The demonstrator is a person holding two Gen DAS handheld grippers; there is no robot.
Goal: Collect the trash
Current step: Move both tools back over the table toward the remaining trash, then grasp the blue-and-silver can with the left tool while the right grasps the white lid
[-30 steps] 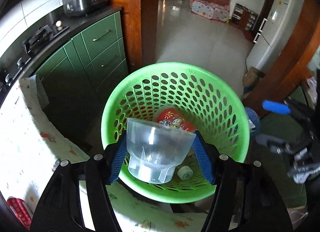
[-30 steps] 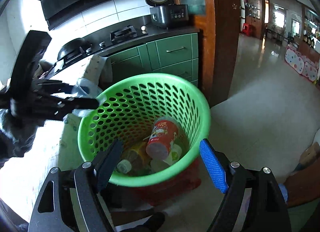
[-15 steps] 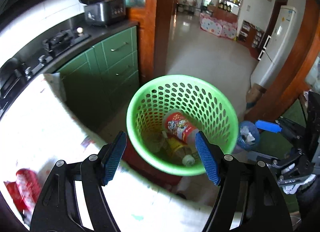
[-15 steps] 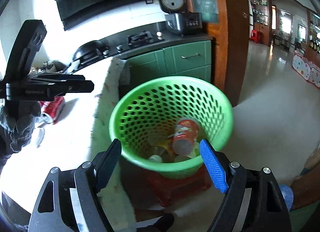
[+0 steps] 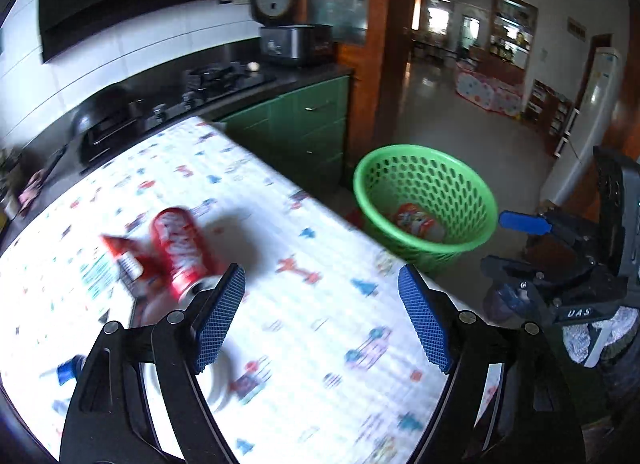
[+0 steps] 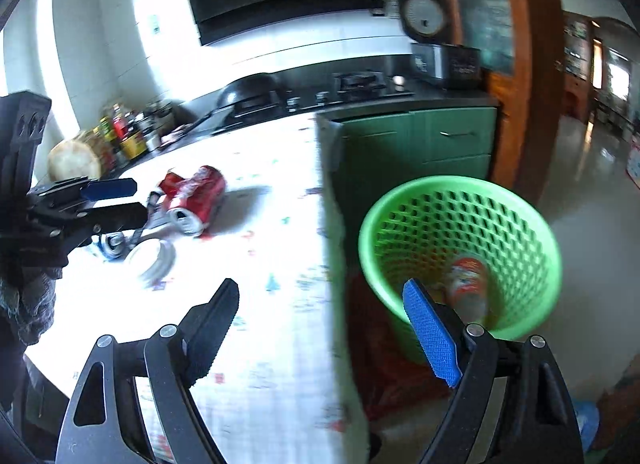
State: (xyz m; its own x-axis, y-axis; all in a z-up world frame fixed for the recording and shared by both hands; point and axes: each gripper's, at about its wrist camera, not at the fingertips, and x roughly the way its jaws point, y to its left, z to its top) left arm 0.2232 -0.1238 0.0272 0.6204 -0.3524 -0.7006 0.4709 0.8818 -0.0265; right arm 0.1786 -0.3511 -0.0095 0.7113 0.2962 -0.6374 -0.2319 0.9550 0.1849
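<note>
So the biggest thing here is the counter (image 5: 320, 344) with that white cloth covered in little colourful prints, pretty motion-blurred in both views. Behind it there's the green cabinet run (image 6: 452, 140) with a dark stovetop and a rice cooker (image 5: 294, 38) sitting on top.

Off the counter's edge, down on the floor, is the green basket (image 5: 424, 200), holes all over the wall. Inside it you can see a red printed can-like thing (image 5: 412, 220); the rest of what's in there is too blurry to make out.

Trash on the counter: a red soda can (image 5: 182, 248) lying on its side, open end facing the camera, touching a red-and-white wrapper or carton (image 5: 124, 256) just beside it. Near those there's a white round lid (image 6: 154, 258) and a small blue bit (image 5: 70, 368), can't tell what that 1 is.

Left claw (image 5: 320, 320) is over the counter, jaws have just been opening and now stand wide, nothing between them. The can sits just past its left finger (image 5: 218, 316), not touching as far as I can tell.

Right claw (image 6: 320, 328) is also spread wide and empty, jaws opened a bit further just now. It hangs over the counter edge, with the basket behind its blue pad (image 6: 430, 334).
</note>
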